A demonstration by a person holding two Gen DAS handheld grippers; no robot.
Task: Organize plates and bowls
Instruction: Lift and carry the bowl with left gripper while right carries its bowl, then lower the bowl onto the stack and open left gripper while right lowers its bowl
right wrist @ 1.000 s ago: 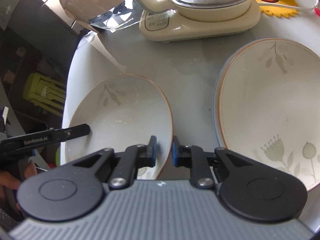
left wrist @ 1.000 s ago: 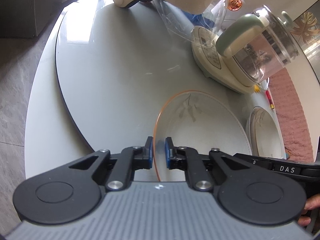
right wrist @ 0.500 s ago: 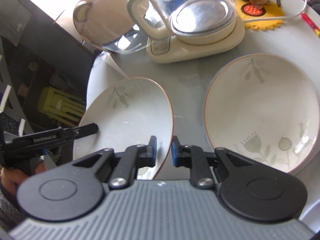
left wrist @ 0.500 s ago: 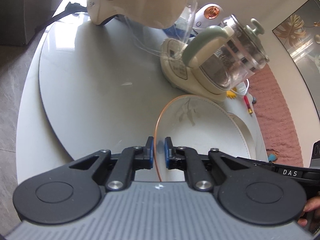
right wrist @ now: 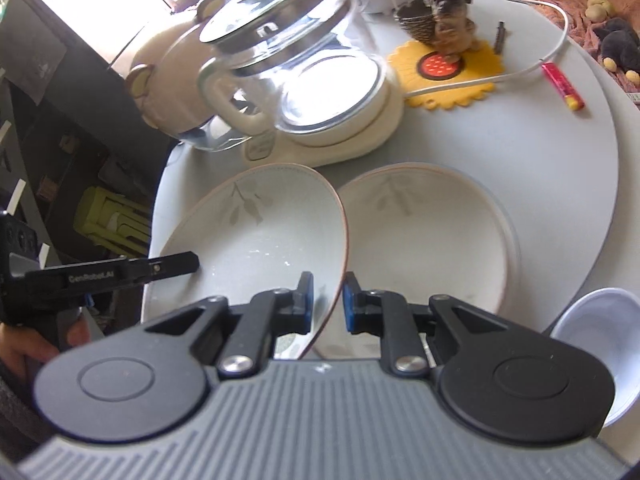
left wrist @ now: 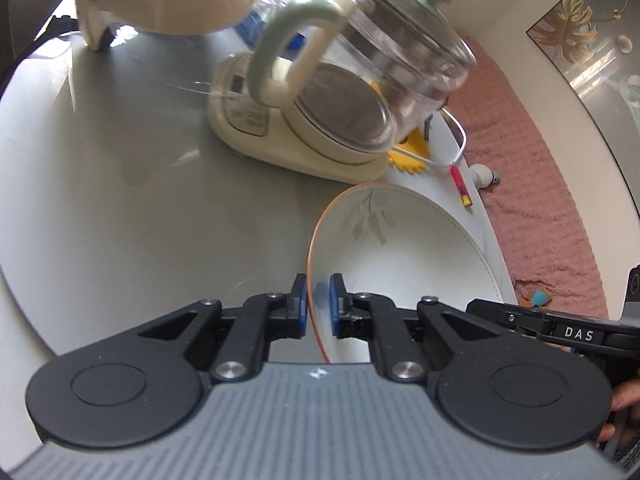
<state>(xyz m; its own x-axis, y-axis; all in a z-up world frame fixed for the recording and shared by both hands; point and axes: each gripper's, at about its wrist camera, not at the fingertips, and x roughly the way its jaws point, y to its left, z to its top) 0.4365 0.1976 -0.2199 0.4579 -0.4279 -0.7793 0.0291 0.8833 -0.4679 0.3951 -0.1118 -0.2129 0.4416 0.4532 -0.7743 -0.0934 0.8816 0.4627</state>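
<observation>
Fingers of both grippers are nearly shut, each pair pinching a thin rim of the same plate. In the left wrist view, the left gripper (left wrist: pixel 318 306) sits at lower centre of the frame, its blue pads clamped on the plate (left wrist: pixel 400 256) at its orange-edged left rim; the plate spreads away to the right and upward from the fingers, its leaf pattern toward the top. In the right wrist view, the right gripper (right wrist: pixel 325 302) at lower centre grips the opposite rim, so there the plate (right wrist: pixel 256 232) extends to the left of the fingers, tilted, with the left gripper's black arm reaching in at the far left edge. Just right of the held plate, and partly under its raised rim, a second plate (right wrist: pixel 432 236) of the same pattern lies flat on the round grey table (right wrist: pixel 560 152). That is the relation that matters: the second plate lies to the right of the right fingers, so the held plate probably has to travel right to be stacked on it, right hand leading as the nearer one. A small white bowl (right wrist: pixel 592 328) sits at the lower right edge of that view. A glass kettle (right wrist: pixel 296 60) on its cream base stands close behind both plates in the upper middle, and could be bumped.
</observation>
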